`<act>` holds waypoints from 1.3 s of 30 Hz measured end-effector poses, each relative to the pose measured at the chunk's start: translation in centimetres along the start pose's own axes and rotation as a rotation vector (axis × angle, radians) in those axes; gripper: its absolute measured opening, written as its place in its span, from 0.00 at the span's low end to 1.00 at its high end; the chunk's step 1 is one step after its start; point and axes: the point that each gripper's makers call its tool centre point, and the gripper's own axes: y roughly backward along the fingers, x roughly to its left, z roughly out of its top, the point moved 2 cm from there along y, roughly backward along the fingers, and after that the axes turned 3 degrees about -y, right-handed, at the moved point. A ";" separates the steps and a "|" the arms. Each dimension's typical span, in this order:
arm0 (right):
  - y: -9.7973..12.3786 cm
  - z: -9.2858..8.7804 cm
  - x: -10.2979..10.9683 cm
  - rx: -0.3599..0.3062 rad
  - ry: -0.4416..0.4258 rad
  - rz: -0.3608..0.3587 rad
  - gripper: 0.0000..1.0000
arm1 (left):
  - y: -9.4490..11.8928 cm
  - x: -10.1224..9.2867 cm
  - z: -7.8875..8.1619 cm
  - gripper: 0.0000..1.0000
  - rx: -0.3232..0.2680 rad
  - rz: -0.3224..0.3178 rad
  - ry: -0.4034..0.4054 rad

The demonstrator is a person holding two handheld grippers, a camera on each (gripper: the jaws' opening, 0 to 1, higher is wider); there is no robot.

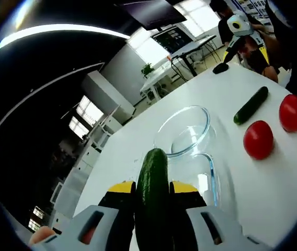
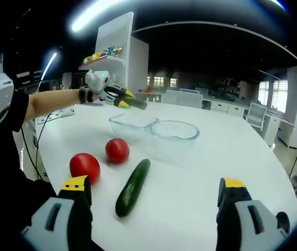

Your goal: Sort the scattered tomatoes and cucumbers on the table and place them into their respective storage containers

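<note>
My left gripper (image 1: pixel 152 187) is shut on a dark green cucumber (image 1: pixel 152 167), which sticks out forward between the yellow-tipped jaws. In the right gripper view that left gripper (image 2: pixel 130 102) hovers with its cucumber (image 2: pixel 137 104) above a rectangular glass container (image 2: pixel 133 121), beside a round glass bowl (image 2: pixel 174 130). Both the glass container (image 1: pixel 203 175) and the glass bowl (image 1: pixel 186 130) hold nothing. A second cucumber (image 2: pixel 133 187) and two red tomatoes (image 2: pixel 84 166) (image 2: pixel 117 150) lie on the white table. My right gripper (image 2: pixel 153 184) is open wide over the second cucumber, holding nothing.
The white table (image 2: pixel 206 172) has bare room to the right of the bowl. A person's forearm (image 2: pixel 49 104) reaches in from the left. A small black object (image 1: pixel 220 68) sits at the table's far edge. Other tables and cabinets stand behind.
</note>
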 end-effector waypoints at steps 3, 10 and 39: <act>0.0 -0.1 -0.1 0.003 -0.001 -0.004 0.96 | -1.1 0.0 -1.0 0.26 0.017 -0.005 0.014; 0.3 -0.4 -0.3 0.012 -0.001 -0.016 0.96 | -3.3 -1.6 -3.3 0.26 0.047 -0.083 0.057; 0.9 -0.8 -0.5 0.008 -0.002 -0.022 0.96 | -6.0 -4.3 -7.1 0.27 0.118 -0.181 0.206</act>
